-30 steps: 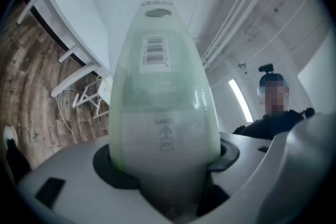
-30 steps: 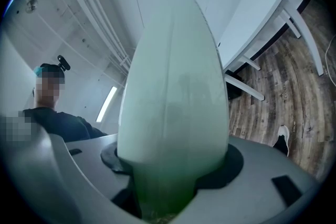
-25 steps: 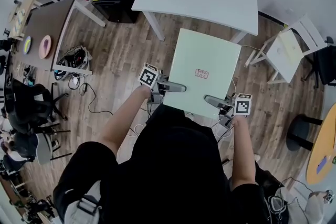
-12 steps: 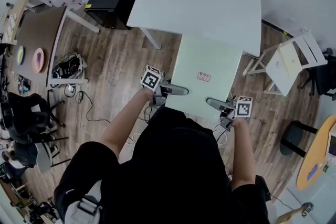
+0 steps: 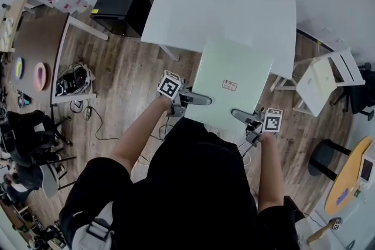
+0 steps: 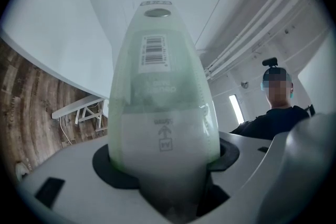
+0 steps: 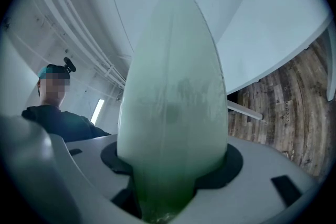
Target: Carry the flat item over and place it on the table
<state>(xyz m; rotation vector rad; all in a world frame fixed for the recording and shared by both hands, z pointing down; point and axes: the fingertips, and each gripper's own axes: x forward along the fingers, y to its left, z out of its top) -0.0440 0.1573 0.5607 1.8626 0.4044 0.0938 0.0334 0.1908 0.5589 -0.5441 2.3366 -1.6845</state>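
Between the two tongs, out ahead of the person's chest: a pale green flat panel (image 5: 234,82), held roughly level at its near edge. Left tongs (image 5: 196,99) clamped on the near-left corner; in the left gripper view the panel (image 6: 160,107) fills the slot between the jaws and runs straight away from the camera, with a barcode sticker (image 6: 154,53) on the face seen there. Right tongs (image 5: 241,115) clamped on the near-right corner; in the right gripper view the same green sheet (image 7: 173,107) sits pinched between the jaws, with no gap showing on either side. A small red-printed label (image 5: 229,85) lies on the panel's upper face, ahead of and between both tongs. Marker cube (image 5: 170,85) rides just outboard of the left tongs, another marker cube (image 5: 272,120) just outboard of the right. White surface (image 5: 222,3) lies directly ahead of both tongs; the panel's far edge overlaps its near edge in the head view, but whether the two touch cannot be told. Wood floor (image 5: 129,79) below and to the left of the left tongs. White chair (image 5: 319,82) off to the right of the right tongs; black box (image 5: 117,3) well off ahead-left of the left tongs, beside the surface.
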